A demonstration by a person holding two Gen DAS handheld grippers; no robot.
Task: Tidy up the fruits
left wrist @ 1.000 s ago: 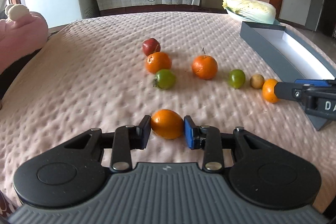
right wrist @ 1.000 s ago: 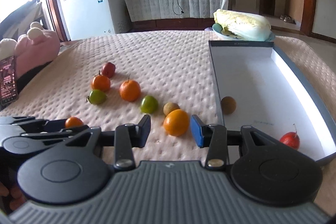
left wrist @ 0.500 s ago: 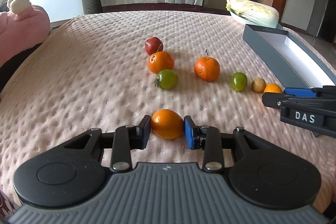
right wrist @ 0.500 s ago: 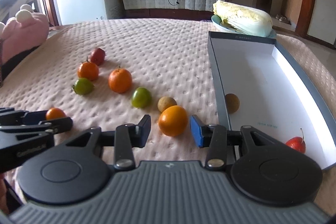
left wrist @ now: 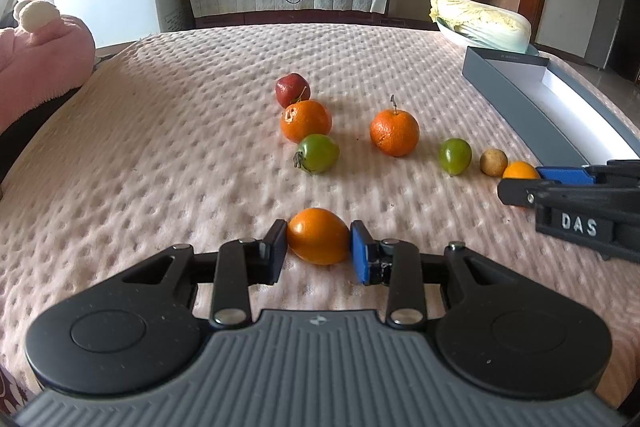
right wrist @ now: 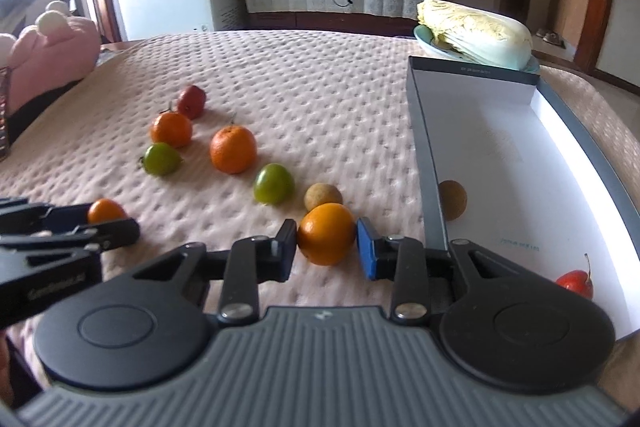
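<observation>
Left wrist view: knobbly pink quilted cover (left wrist: 168, 155), soft and dimpled, spread over the whole surface.
Left gripper (left wrist: 319, 247): closed on a smooth oval orange fruit (left wrist: 318, 235), black pad on one flank, blue pad on the other, both touching.
Beyond left jaws: round green tomato (left wrist: 318, 153), dimpled orange (left wrist: 306, 121) and dark red fruit (left wrist: 292, 90) in a tight cluster straight ahead; stemmed orange (left wrist: 395, 132) ahead and to the right, apart from the cluster.
Further right of left jaws: green fruit (left wrist: 455, 156), then small brown round fruit (left wrist: 493, 162) in a row toward the box.
Open room, left side: bare cover to the left of the jaws and far ahead; pink plush (left wrist: 40, 63) at the left edge.
Right wrist view: right gripper (right wrist: 327, 245) with a round glossy orange (right wrist: 326, 233) between its pads; jaws have just been closing, pads now at both flanks of the fruit, apparently touching.
Box: shallow rectangular grey box (right wrist: 428, 163) with white floor, its near wall just right of the right jaws, straight thin edge.
Inside box: brown round fruit (right wrist: 453, 199) by the near wall, red stemmed fruit (right wrist: 576, 283) near the close end; rest of the floor bare.
Behind box: pale leafy cabbage (right wrist: 476, 33) on a dish.
Room, right jaws: brown fruit just ahead, nearly touching the held orange.
</observation>
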